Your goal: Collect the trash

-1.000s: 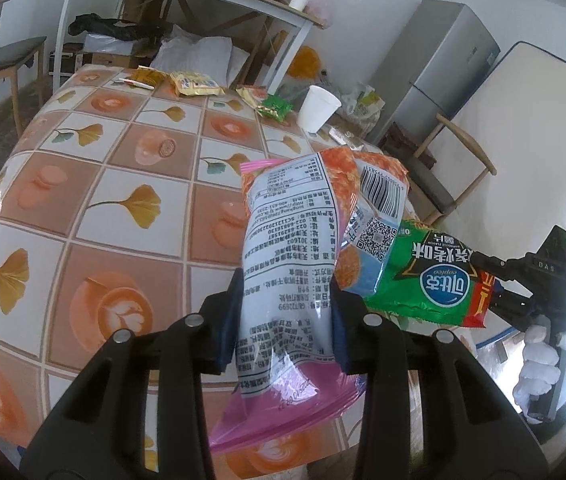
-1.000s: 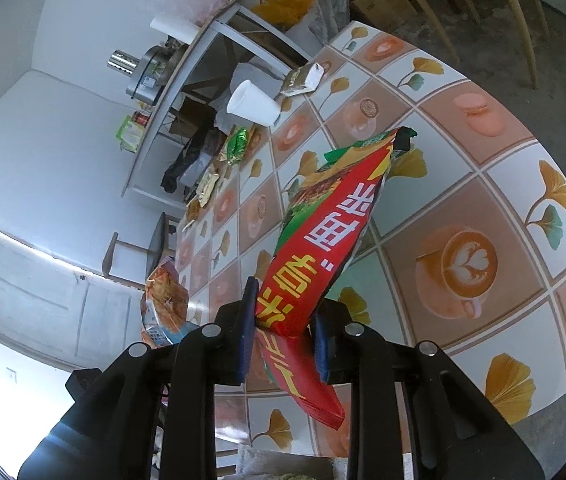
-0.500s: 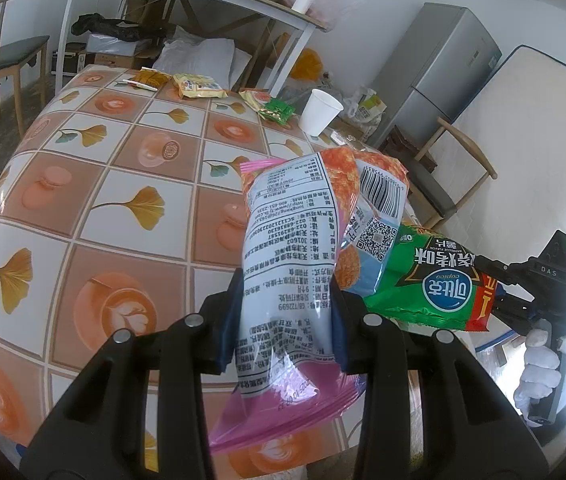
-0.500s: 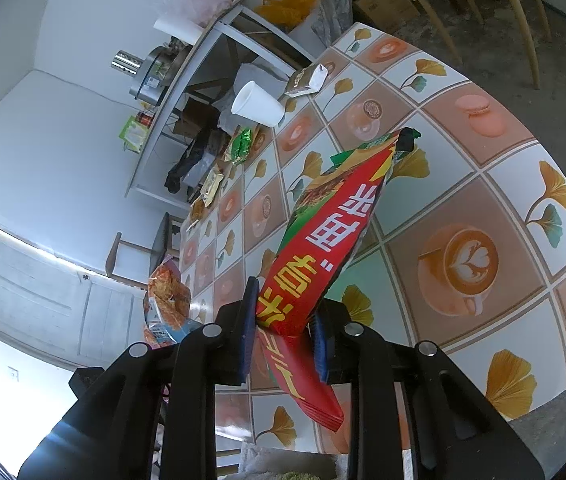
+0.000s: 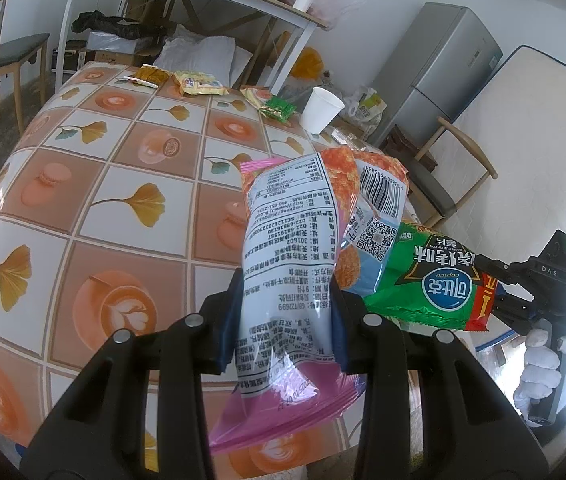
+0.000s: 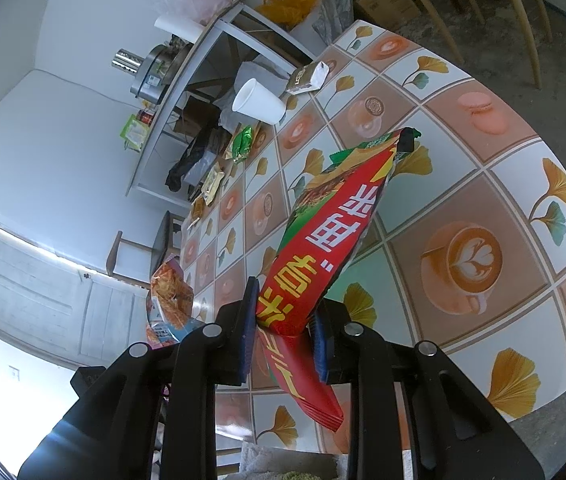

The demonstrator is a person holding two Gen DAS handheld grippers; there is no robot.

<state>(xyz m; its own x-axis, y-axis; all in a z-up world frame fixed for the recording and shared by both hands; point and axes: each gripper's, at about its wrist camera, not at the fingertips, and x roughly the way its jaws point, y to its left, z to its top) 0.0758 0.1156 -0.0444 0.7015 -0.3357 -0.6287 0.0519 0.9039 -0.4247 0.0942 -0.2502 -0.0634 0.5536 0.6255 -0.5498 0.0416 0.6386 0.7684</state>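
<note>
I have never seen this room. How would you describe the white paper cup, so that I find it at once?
Look at the table covered with a cloth of orange squares and ginkgo leaves. Go to its far end, near the grey fridge. There the white paper cup stands upright, beside a small green wrapper. It is the only plain white standing thing; everything near it is flat, printed packaging.

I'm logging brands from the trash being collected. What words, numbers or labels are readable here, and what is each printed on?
"copico" and "BARBECUE FLAVOR": green chip bag, in the right gripper.
"DAS": right gripper's body.
"400-651-2335" and "301602": back of the pink-edged snack bag, in the left gripper.
Barcode digits and QR code on that bag: too small.
Large yellow Chinese characters on the chip bag's red side: legible, not Latin text.
Far wrappers: blurred.
</note>
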